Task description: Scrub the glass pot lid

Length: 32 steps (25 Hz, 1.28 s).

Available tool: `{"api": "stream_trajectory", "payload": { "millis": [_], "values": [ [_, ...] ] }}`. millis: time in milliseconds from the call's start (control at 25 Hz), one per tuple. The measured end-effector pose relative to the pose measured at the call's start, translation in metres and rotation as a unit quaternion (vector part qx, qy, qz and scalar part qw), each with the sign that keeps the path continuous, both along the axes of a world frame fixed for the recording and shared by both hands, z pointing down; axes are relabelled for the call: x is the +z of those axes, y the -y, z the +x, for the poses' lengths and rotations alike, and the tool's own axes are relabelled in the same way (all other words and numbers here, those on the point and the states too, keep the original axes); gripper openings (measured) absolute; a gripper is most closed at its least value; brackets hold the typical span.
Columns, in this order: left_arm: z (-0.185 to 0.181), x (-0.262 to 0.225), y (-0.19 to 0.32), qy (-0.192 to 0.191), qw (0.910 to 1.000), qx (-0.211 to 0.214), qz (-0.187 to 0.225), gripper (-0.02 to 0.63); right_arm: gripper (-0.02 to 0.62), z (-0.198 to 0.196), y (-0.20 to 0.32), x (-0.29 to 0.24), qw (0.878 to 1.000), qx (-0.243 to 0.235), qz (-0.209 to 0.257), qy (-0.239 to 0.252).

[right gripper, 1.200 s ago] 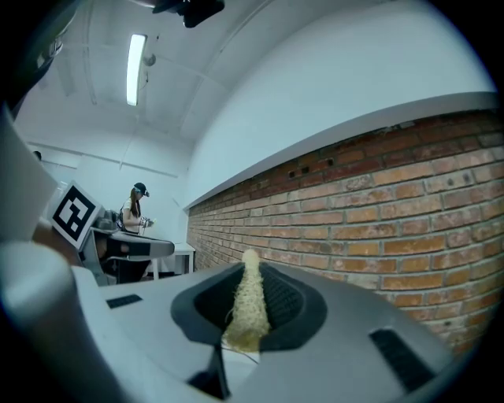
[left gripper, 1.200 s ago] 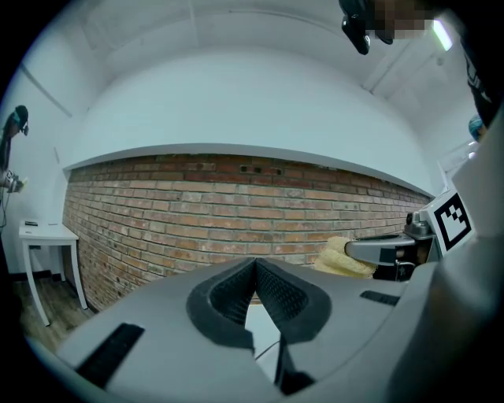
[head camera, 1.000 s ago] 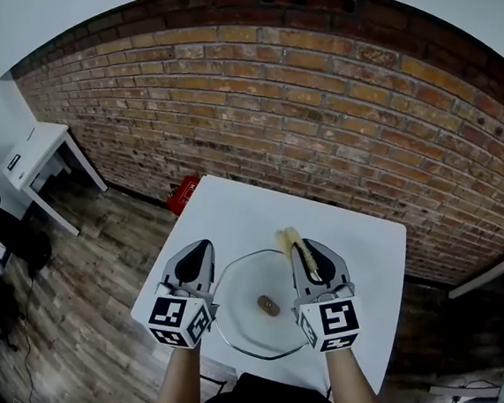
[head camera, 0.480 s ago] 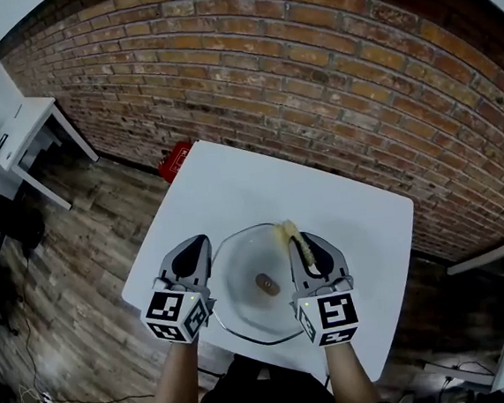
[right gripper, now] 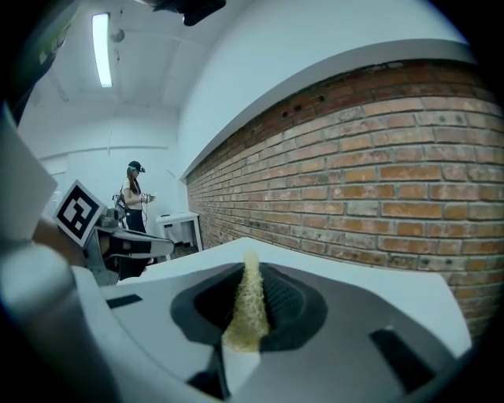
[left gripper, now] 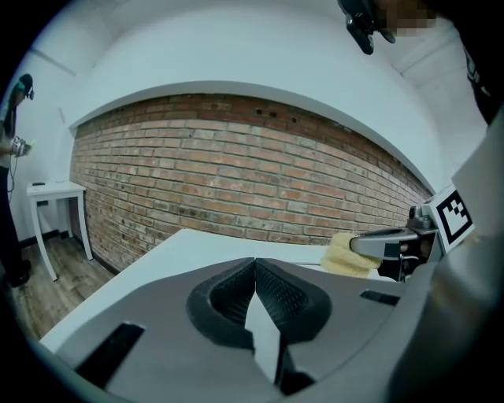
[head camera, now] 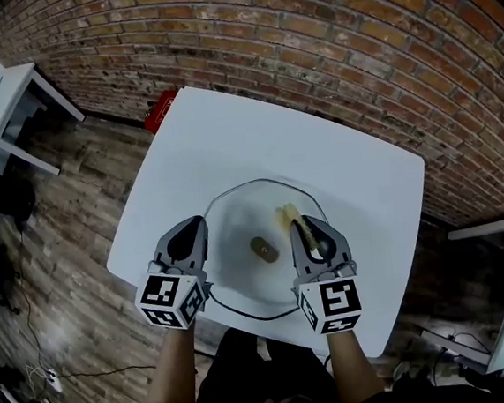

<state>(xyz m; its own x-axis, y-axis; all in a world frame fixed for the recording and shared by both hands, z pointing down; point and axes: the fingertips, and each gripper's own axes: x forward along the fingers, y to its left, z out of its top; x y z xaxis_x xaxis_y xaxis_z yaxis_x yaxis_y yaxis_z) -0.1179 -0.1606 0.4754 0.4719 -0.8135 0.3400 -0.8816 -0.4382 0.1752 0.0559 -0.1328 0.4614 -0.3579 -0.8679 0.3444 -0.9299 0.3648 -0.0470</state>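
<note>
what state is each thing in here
left tongs: shut, nothing seen between them
right tongs: shut on the sponge
sponge: pinched thin, sticking out past the tips
glass lid: lying flat on the table, knob up

White square table [head camera: 228, 136] on wood floor [head camera: 59, 224]; 1 glass pot lid [head camera: 245, 219] lies near front edge.
</note>
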Motion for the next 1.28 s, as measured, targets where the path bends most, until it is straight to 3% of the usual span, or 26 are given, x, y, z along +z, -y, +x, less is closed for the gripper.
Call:
{"api": "stream_trajectory", "payload": {
  "millis": [400, 800, 840, 920, 1280],
  "values": [
    [-0.005, 0.006, 0.002, 0.004, 1.0, -0.005, -0.007, 0.009, 0.058, 0.004, 0.001, 0.005, 1.0, -0.002, -0.001, -0.001],
    [-0.028, 0.022, -0.01, -0.004, 0.9992, -0.003, -0.039, 0.012, 0.058, -0.006, 0.0, 0.005, 1.0, -0.011, -0.001, -0.003],
    [-0.029, 0.025, -0.011, -0.008, 0.9989, -0.001, -0.046, 0.021, 0.058, -0.007, 0.0, 0.005, 1.0, -0.012, -0.001, -0.004],
    [-0.03, 0.031, -0.012, -0.018, 0.9979, 0.004, -0.062, 0.155, 0.058, -0.01, 0.001, 0.006, 1.0, -0.014, -0.003, -0.005],
    [-0.037, 0.045, -0.018, -0.035, 0.9951, -0.004, -0.092, 0.164, 0.058, -0.015, 0.003, 0.005, 1.0, -0.022, -0.003, -0.009]
  ]
}}
